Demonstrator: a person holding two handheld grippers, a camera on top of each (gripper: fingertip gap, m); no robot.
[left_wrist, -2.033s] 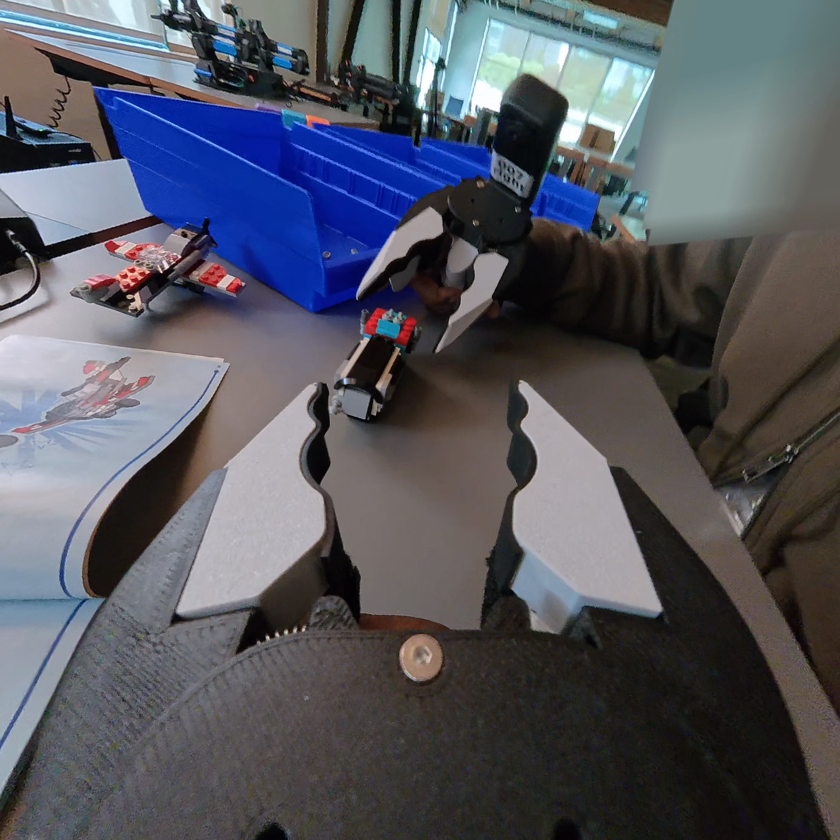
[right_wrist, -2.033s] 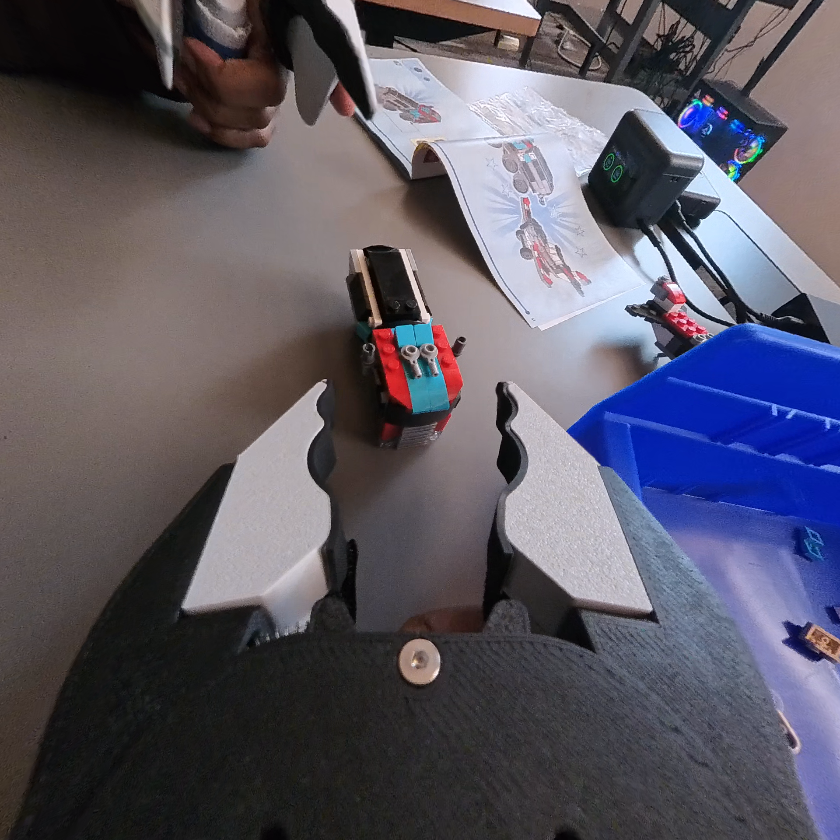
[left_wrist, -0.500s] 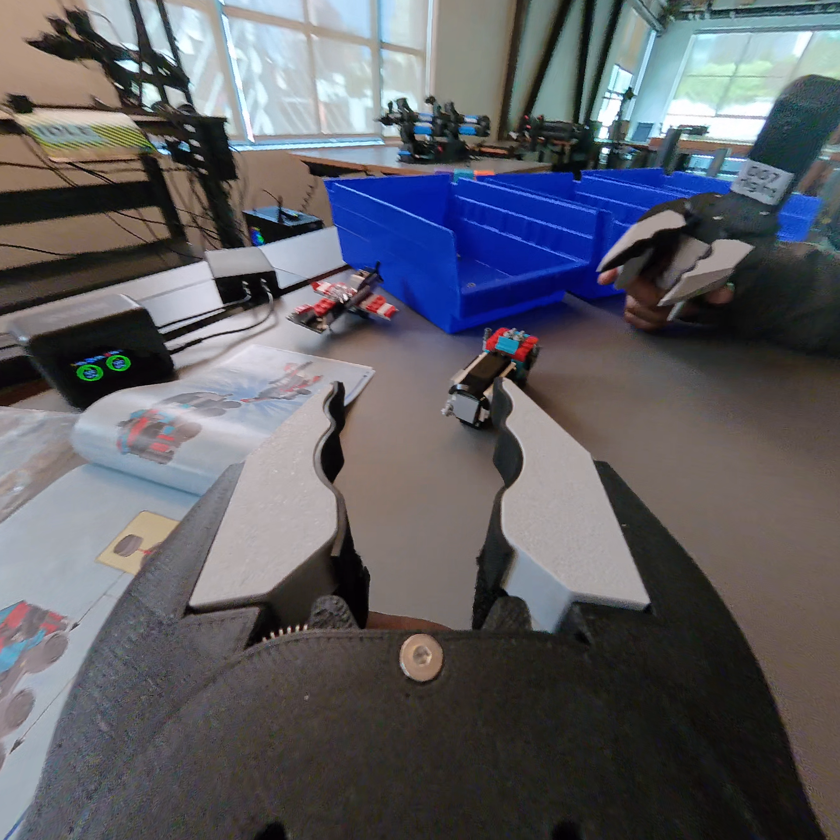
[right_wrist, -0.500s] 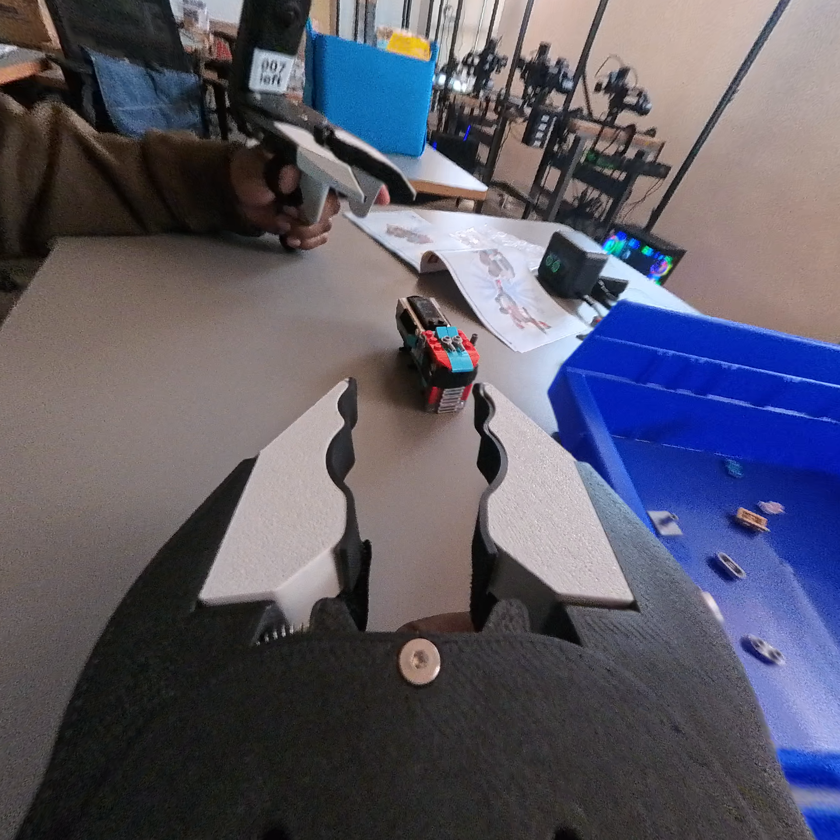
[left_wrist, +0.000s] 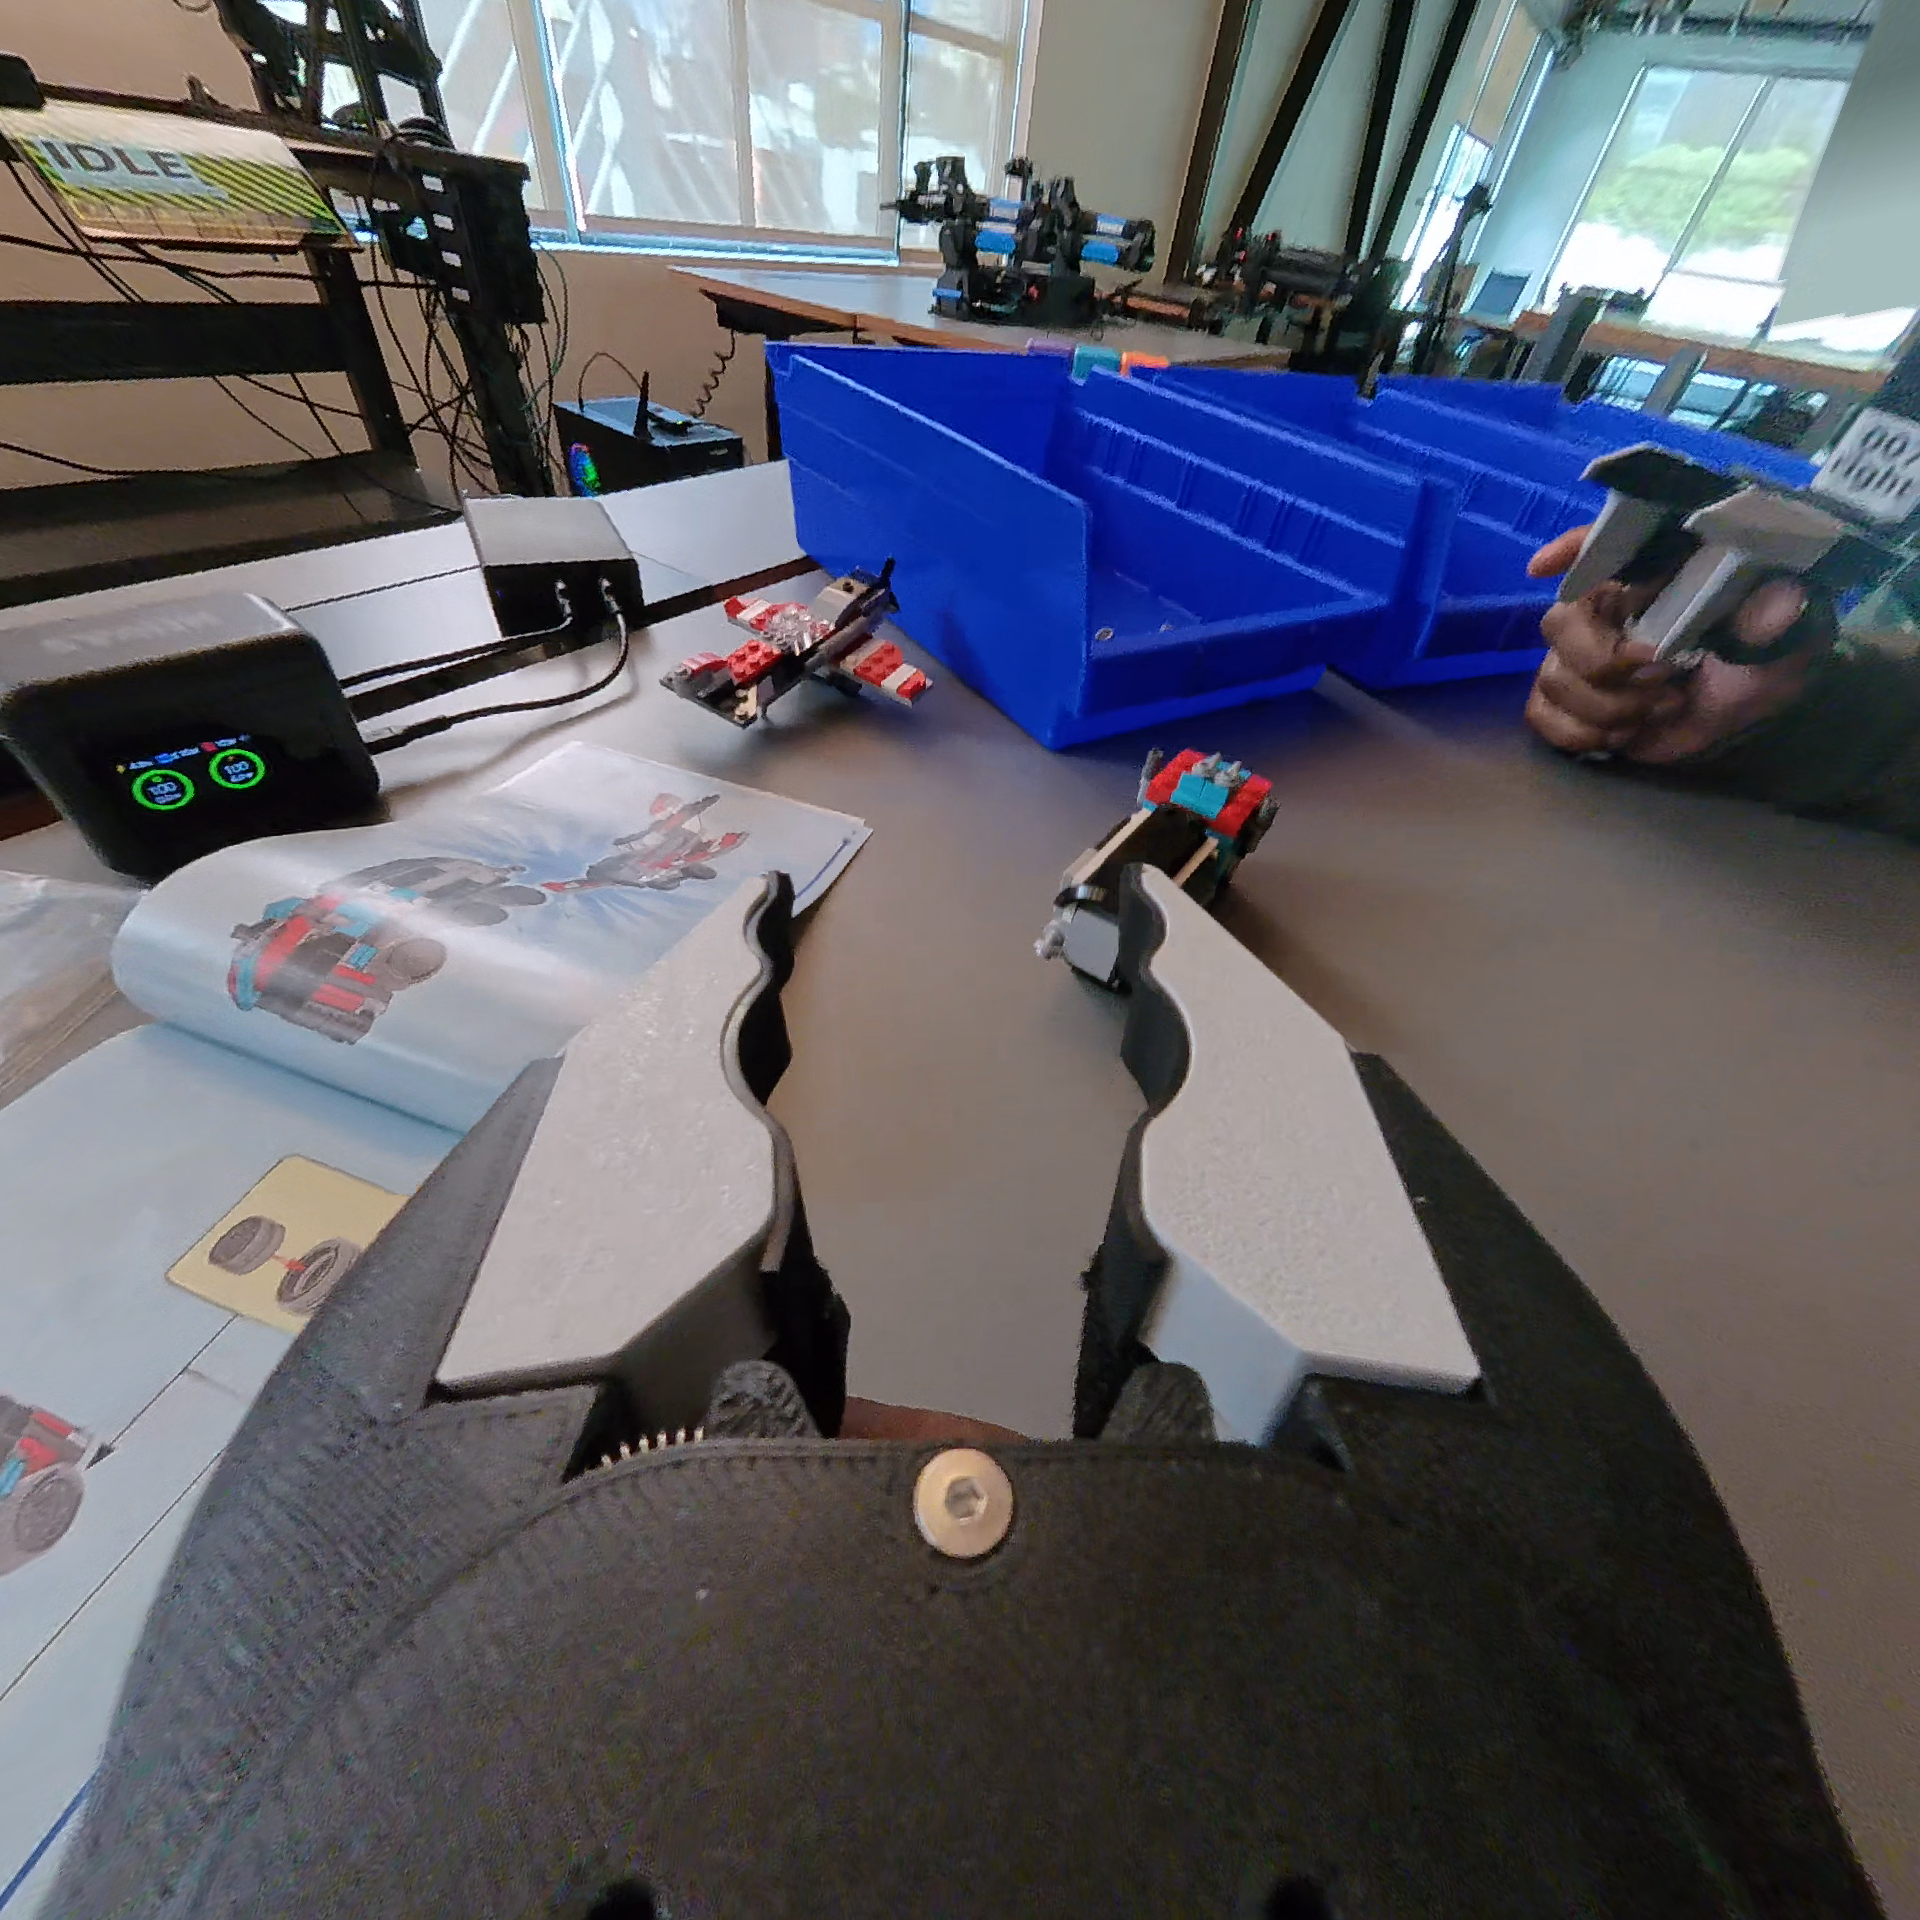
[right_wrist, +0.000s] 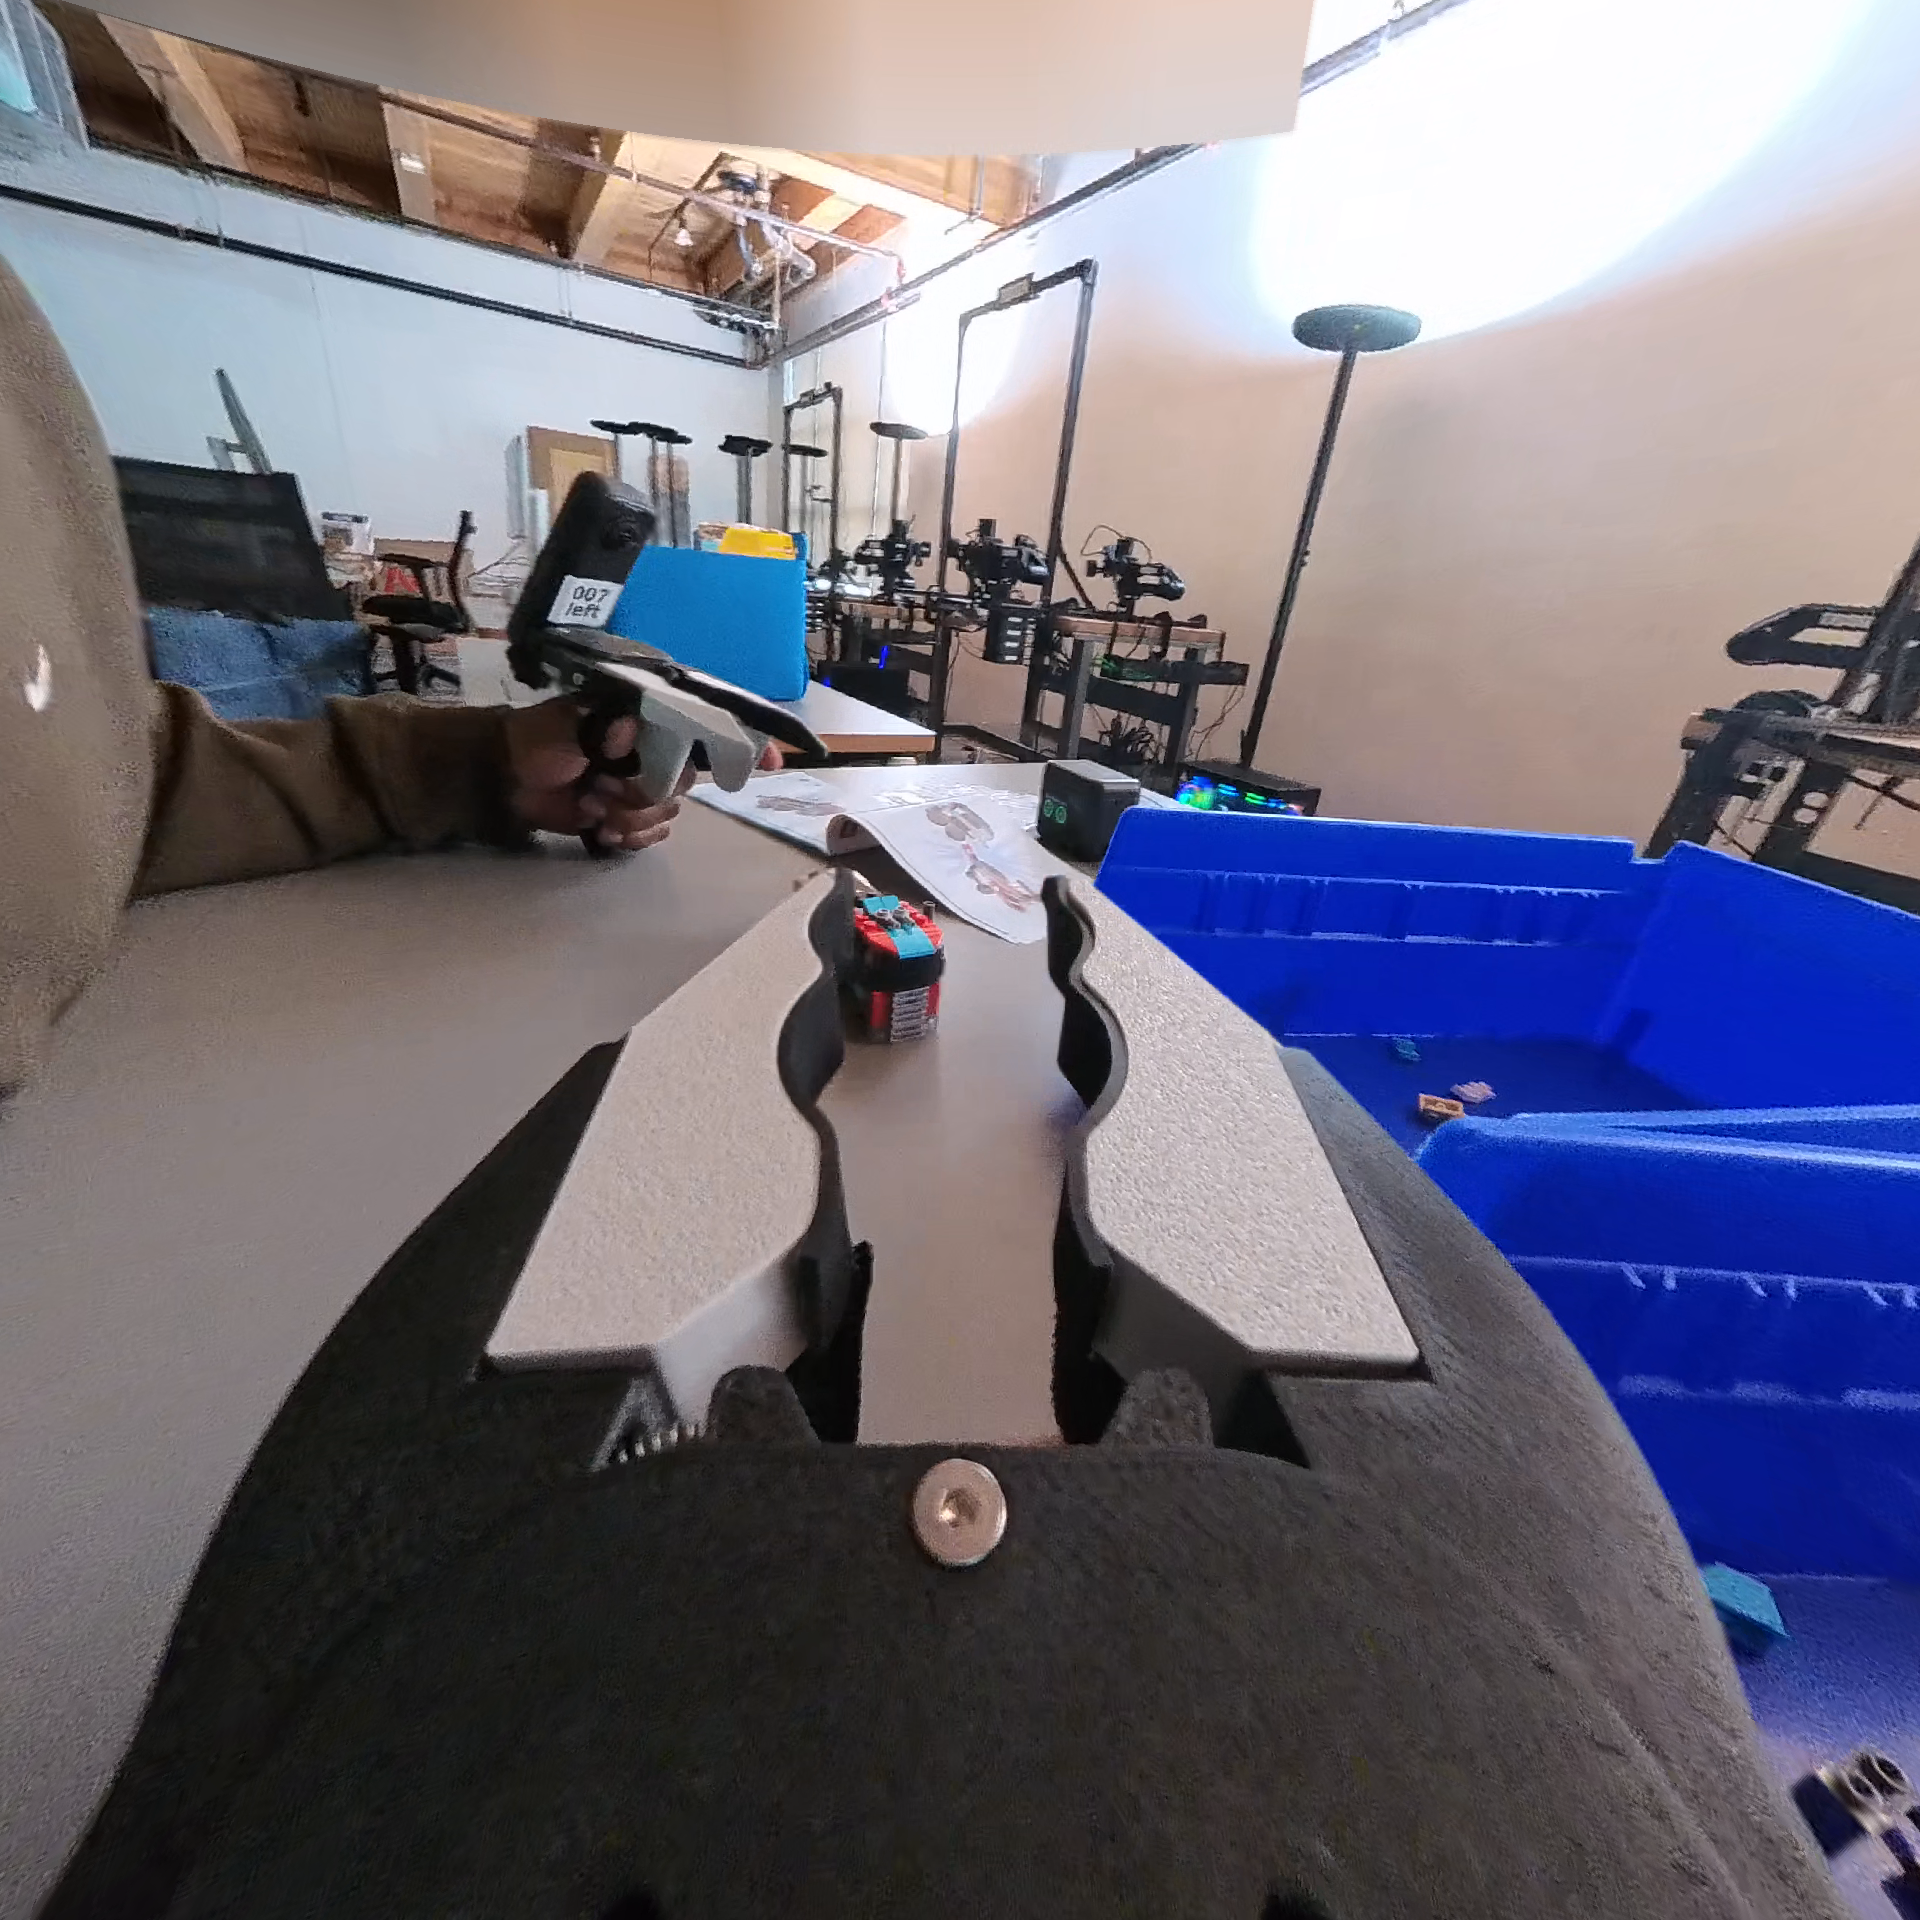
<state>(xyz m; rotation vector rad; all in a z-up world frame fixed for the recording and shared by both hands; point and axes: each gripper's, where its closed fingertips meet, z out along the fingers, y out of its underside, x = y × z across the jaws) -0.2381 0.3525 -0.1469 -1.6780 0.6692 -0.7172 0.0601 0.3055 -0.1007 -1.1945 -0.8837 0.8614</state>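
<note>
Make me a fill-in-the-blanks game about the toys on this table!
1. The big bins behind the toys are coloured ____.
2. The small brick car has a red and ____ top.
3. The brick toy beside the nearest bin has wings, so it is a ____.
4. The open booklet lies on the ____.

Missing words: blue; turquoise; plane; table
</note>
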